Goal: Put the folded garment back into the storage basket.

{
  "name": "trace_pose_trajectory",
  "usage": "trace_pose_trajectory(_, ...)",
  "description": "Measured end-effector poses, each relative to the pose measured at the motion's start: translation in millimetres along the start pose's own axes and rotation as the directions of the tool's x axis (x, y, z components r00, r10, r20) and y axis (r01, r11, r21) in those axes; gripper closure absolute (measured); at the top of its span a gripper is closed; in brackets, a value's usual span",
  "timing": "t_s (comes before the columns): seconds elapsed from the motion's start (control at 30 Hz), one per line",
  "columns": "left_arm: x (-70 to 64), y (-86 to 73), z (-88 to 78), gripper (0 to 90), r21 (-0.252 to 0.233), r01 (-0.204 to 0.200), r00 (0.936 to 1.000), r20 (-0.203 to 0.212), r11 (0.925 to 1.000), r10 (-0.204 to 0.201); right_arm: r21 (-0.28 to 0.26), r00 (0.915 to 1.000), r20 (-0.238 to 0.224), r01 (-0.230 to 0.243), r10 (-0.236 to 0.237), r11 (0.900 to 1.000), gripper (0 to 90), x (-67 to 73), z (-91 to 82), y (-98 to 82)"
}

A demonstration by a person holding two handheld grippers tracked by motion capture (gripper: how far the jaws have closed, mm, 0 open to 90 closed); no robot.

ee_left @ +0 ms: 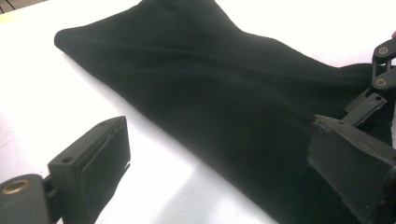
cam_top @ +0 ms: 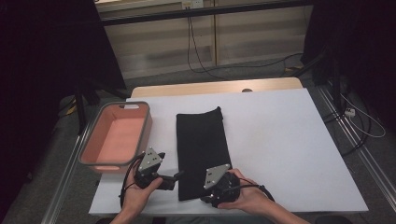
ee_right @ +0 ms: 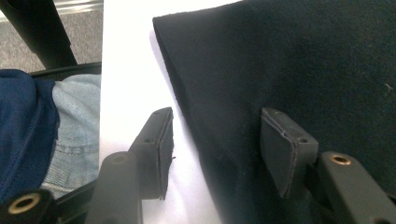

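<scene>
- Black cloth (cam_top: 201,151) lies flat on the white table (cam_top: 289,154), folded into a long strip. Long axis runs away from me, near end at the table's front edge, far end toward the middle.
- Pink bin (cam_top: 116,137) sits left of the cloth, apart from it, nothing visible inside.
- Right gripper (cam_top: 215,189) is at the cloth's near right corner. Jaws parted, not clamped: in the right gripper view one pad (ee_right: 285,149) sits over the fabric, the other pad (ee_right: 156,149) over bare table, cloth edge running between them. No pinch yet as far as I can see.
- Left gripper (cam_top: 176,179) is just beside the near left edge, pointing across at the cloth. Jaws wide and empty: left gripper view has one pad (ee_left: 95,163) over table, the other (ee_left: 350,168) over fabric.
- Key relation: both grippers bracket the near short end, one per corner. Right looks closer to a grab, since the edge is already inside its jaws. My read: next is closing on both corners, then folding along the long axis.
- View differences: high view gives the full strip and bin, but jaw gaps are hidden under the hands. Right gripper view shows the layered folded edge at the corner, plus my lap beyond the table edge. Left gripper view shows the right gripper's linkage (ee_left: 380,70) at far right.
- Risk, I judge: right jaws could catch only the top layer.
</scene>
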State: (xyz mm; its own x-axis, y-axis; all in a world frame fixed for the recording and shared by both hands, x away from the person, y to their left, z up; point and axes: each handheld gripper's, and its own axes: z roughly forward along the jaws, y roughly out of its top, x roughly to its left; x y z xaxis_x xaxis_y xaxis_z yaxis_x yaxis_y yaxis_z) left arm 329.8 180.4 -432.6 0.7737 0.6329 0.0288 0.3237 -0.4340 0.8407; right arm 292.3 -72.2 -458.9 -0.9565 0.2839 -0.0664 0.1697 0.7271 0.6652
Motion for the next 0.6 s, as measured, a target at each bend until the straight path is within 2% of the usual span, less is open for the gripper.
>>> trace_pose_trajectory(0.03,-0.7,-0.2,0.4,6.4,0.002,-0.002,1.0,0.0,1.0,0.002,0.0,1.0,0.0,-0.009,0.009,1.0,54.7,-2.5,0.4,0.7)
trace_pose_trajectory(0.2,-3.7,0.2,3.1,6.4,0.01,-0.007,0.9999,0.011,0.9999,0.007,0.007,0.9999,0.007,0.007,-0.007,1.0,63.5,-4.2,1.1,2.1)
trace_pose_trajectory(0.23,-3.7,0.2,3.1,6.4,0.01,-0.007,0.9999,0.011,0.9999,0.007,0.004,0.9998,0.008,0.017,-0.017,1.0,68.8,-4.0,1.0,2.1)
trace_pose_trajectory(0.27,-3.9,0.2,3.1,6.4,0.01,-0.01,0.9999,0.008,0.9999,0.01,0.004,0.9998,0.008,0.017,-0.017,1.0,68.8,-4.0,1.0,2.1)
trace_pose_trajectory(0.3,-4.1,0.2,2.9,6.4,0.008,-0.013,0.9999,0.007,0.9999,0.013,0.003,0.9984,0.038,0.042,-0.042,0.999,80.5,-4.4,0.8,2.3)
trace_pose_trajectory(0.43,-4.2,0.2,2.0,6.4,0.008,-0.018,0.9998,0.006,0.9998,0.018,-0.009,0.9997,0.015,0.019,-0.019,1.0,80.6,-8.3,0.6,0.6)
trace_pose_trajectory(0.53,-5.0,0.1,2.9,6.4,0.009,-0.015,0.9999,0.008,0.9998,0.015,-0.025,0.9992,0.024,0.033,-0.033,0.999,79.5,-7.1,0.8,-1.5)
trace_pose_trajectory(0.57,-4.7,0.4,3.9,6.4,0.015,-0.013,0.9999,0.009,0.9998,0.013,-0.048,1.0,0.004,0.008,-0.007,0.999,78.8,-10.2,0.6,-4.7)
trace_pose_trajectory(0.6,-4.7,0.4,3.9,6.4,0.015,-0.013,0.9999,0.009,0.9998,0.013,-0.048,1.0,0.004,0.008,-0.007,0.999,78.8,-10.2,0.6,-4.7)
